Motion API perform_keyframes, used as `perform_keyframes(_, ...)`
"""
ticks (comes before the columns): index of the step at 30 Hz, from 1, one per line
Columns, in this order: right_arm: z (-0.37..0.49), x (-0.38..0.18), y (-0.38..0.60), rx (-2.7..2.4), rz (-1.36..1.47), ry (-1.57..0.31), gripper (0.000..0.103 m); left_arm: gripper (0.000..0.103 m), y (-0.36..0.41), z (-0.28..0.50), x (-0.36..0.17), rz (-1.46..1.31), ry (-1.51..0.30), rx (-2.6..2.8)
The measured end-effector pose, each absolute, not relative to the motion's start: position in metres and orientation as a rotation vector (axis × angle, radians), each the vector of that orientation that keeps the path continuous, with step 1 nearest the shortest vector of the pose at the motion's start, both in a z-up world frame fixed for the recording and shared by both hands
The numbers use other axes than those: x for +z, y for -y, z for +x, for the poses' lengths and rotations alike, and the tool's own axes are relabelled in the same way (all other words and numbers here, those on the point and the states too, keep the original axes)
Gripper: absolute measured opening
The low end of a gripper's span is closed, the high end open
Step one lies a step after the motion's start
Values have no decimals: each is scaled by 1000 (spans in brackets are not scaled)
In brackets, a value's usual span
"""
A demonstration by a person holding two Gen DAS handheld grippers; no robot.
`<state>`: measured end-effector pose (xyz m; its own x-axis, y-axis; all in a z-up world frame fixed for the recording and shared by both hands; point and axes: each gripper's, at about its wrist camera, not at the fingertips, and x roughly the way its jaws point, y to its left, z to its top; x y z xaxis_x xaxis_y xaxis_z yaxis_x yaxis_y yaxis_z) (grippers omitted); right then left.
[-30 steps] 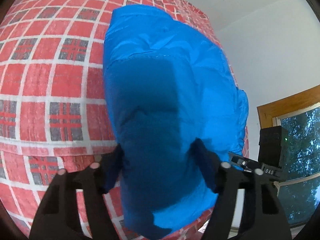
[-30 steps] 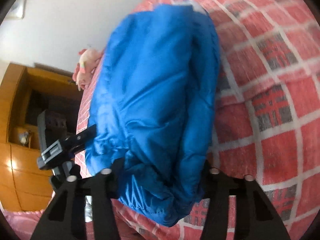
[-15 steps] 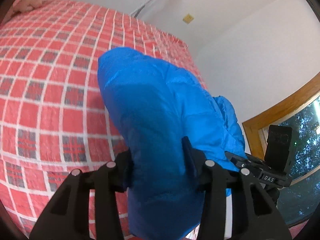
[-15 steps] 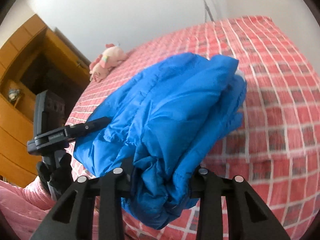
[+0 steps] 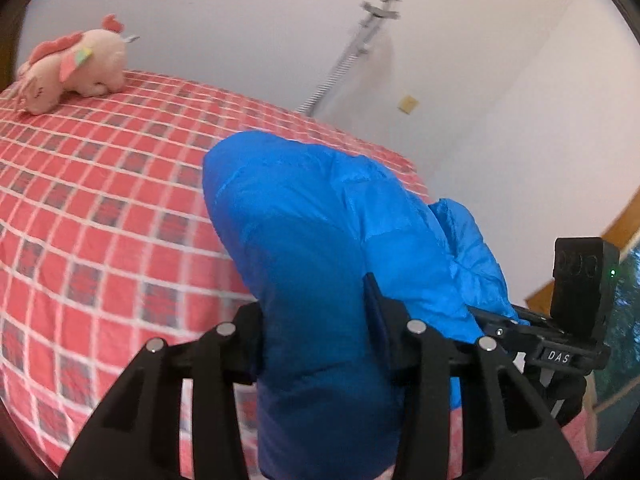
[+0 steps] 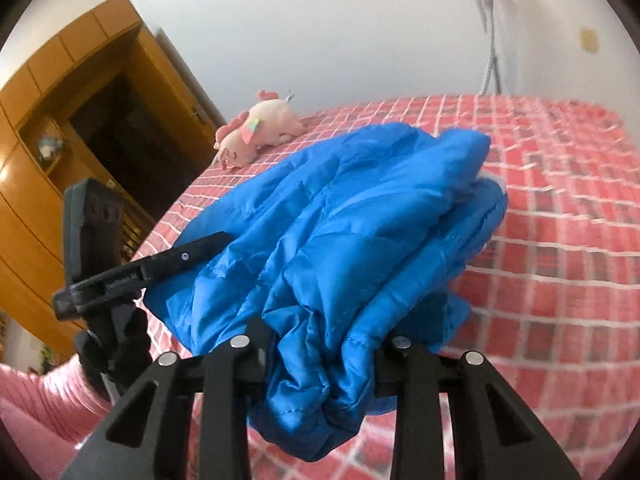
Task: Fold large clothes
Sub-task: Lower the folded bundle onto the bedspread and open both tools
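Left wrist view: left gripper (image 5: pixel 320 320) clamped on a thick fold of blue puffy jacket (image 5: pixel 320 240), fabric bulging between both fingers and hanging below them. Bundle held up over red checked bedspread (image 5: pixel 100 220), far end touching or just above it, cannot tell which. Pink plush toy (image 5: pixel 72 68) lying at the bed's far edge by the white wall (image 5: pixel 240 20). Right wrist view: right gripper (image 6: pixel 320 356) likewise clenched on the jacket's bunched hem (image 6: pixel 316 392), padded layers stacked and running away toward the bed. Left gripper entering from the left, gripping the same bundle's other side. Wooden wardrobe (image 6: pixel 60 120) behind.
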<state>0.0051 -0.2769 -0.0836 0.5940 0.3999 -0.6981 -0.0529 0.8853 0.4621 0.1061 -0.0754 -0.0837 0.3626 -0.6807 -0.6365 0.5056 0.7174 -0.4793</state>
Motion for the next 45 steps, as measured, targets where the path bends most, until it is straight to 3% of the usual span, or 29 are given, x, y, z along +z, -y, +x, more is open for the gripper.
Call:
perform_keyframes(5,37,-169,277,293,593,-1059,33,45,60,143,-156,-177,-1099,-680)
perform_keyframes(8,40,-188,283,310,671,-1063,35,52,50,145,-176,-187,-1128,-683)
perform_keyframes(14,40,-191,283,301,663,-1071,35,60,52,149,-180,-181,-1144,-676)
perform_keyframes(17,31,-184,284,281,661,-1070,46,63,50,152,-176,-182,-1167,-672)
perform_keyframes(19,21,-175,283,265,633,-1069,52,73,48,149,-170,-138,-1160,-644)
perform_keyframes(27,-17,-157,293,167,558,-1065,56,77,21,125,-156,-104,-1145,-619)
perform_keyframes(36,-15,-200,297,68,583,-1136,56,81,35,120,-178,-28,-1145,-589)
perform_keyframes(41,-26,-173,286,38,501,-1105,57,80,37,118,-164,6,-1154,-541)
perform_keyframes(45,-42,-147,275,-12,405,-1084,76,82,33,108,-149,32,-1182,-500)
